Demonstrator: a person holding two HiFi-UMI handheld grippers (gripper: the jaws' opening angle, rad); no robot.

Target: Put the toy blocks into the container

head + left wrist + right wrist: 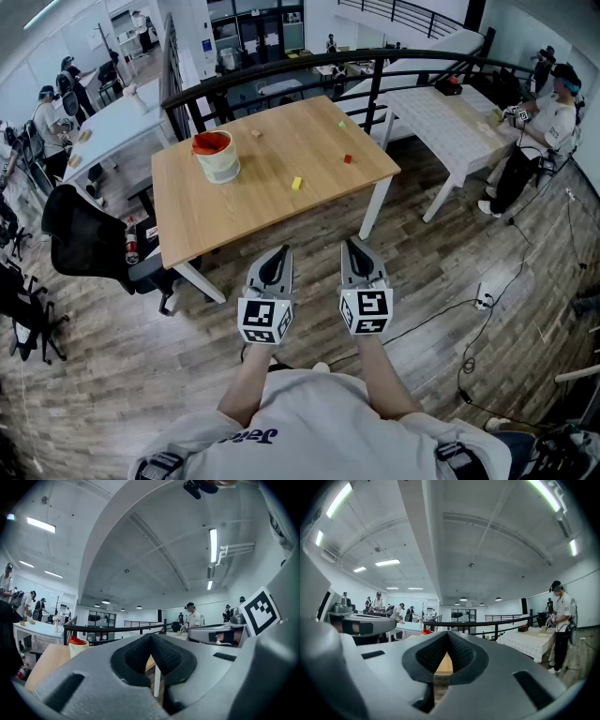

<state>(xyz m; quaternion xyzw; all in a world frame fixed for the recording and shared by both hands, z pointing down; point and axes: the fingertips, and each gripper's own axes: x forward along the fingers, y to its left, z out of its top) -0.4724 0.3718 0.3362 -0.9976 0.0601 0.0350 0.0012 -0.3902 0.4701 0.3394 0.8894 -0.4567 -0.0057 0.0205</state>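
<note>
A cream container [216, 156] with a red inside stands on the left part of the wooden table [234, 206]. Loose on the tabletop lie a yellow block [296, 184], a red block [348, 158], a small green block [341, 123] and a tan block [255, 133]. Both grippers hang short of the table's near edge, over the floor. My left gripper [282, 250] is shut and holds nothing. My right gripper [353, 244] is also shut and empty. In the left gripper view the shut gripper [151, 637] points toward the container [78, 647]. The right gripper [447, 634] faces the table [444, 663].
A black office chair [80, 230] stands at the table's left corner. A white table [450, 117] with a seated person [539, 131] is to the right. A black railing [281, 80] runs behind the table. Cables and a power strip [485, 300] lie on the floor at right.
</note>
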